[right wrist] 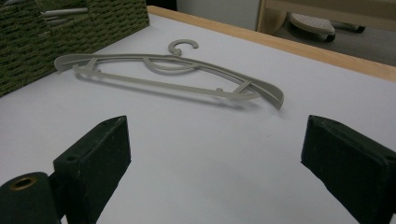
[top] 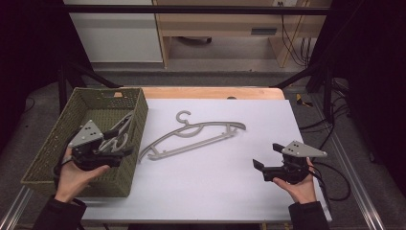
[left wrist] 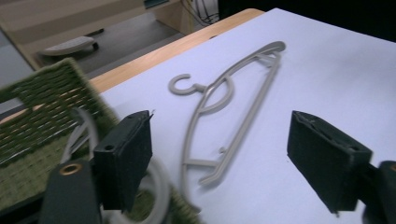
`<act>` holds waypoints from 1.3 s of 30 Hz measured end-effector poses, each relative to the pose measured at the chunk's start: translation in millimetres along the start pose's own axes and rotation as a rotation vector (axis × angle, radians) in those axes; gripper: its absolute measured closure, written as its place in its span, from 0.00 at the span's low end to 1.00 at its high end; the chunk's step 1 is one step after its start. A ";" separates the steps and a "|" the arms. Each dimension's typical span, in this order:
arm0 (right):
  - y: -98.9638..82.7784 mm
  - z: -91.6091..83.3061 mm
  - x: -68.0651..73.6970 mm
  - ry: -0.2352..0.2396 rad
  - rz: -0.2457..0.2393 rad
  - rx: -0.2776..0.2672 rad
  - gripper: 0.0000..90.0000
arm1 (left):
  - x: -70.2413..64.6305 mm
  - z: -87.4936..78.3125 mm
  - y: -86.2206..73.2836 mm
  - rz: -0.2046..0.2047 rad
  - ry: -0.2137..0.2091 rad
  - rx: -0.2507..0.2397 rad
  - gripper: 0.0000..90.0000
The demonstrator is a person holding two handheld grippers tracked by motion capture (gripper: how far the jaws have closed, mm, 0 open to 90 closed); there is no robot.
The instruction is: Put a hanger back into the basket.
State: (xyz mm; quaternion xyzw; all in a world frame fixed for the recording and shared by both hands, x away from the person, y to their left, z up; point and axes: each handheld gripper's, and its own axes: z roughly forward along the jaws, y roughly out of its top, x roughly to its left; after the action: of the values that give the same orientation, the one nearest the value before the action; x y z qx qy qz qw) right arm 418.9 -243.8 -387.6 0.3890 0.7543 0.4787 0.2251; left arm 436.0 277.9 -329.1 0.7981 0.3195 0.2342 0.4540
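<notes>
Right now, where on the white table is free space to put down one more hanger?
The widest bare patch lies between the grey hanger and the table's near edge, left of the right gripper. Another lies right of the hanger's tip. It is crowded at the green woven basket, where the left gripper hovers over more hangers.
</notes>
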 end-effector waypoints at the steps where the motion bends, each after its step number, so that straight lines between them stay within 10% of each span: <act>1: 0.0 -0.5 -0.1 0.000 0.000 0.001 0.09 | -3.9 4.2 2.5 0.002 -0.010 -0.004 0.22; 20: -0.8 -0.7 1.7 0.001 -0.005 0.005 0.09 | -22.6 92.5 36.7 -0.024 -0.090 0.046 0.17; 39: -1.9 1.2 2.7 0.016 -0.015 0.004 0.09 | -36.4 131.8 58.9 0.000 -0.081 0.066 0.19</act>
State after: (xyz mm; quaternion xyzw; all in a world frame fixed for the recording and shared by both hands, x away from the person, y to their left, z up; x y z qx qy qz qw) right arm 417.5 -241.5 -389.8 0.3800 0.7597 0.4788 0.2218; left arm 516.1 153.2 -343.6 0.8215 0.3086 0.1909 0.4400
